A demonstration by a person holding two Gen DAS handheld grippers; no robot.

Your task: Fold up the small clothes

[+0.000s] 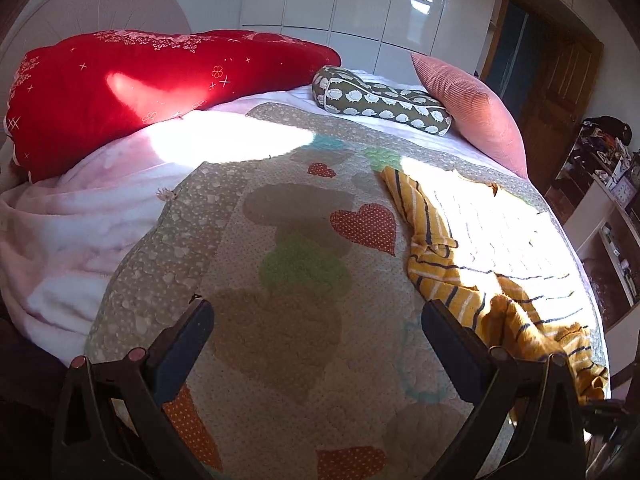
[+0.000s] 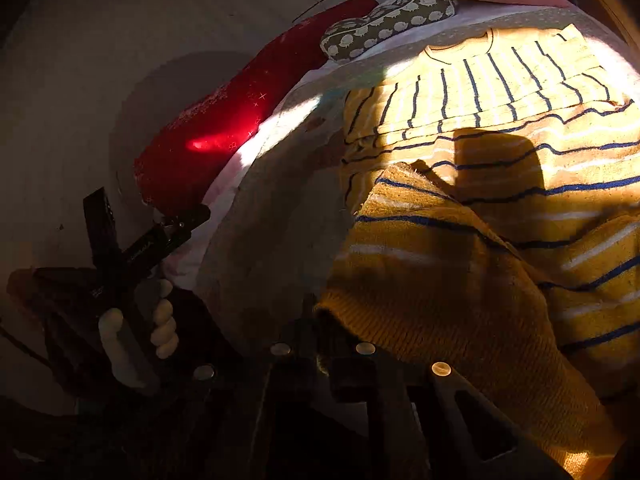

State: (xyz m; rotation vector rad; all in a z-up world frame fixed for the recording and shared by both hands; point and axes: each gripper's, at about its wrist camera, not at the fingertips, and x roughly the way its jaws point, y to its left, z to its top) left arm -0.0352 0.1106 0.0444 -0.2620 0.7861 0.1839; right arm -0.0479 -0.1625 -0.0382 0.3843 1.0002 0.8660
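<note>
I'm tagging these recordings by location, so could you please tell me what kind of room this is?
Most likely a bedroom at home: the work surface is a bed under a patchwork quilt, with a red pillow against a headboard and glossy wardrobe doors behind.

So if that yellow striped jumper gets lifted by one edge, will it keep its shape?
Probably not. The yellow striped jumper already lies rumpled on the quilt, so it would likely droop. Its ribbed hem looks thick, perhaps grippy rather than slippery.
</note>
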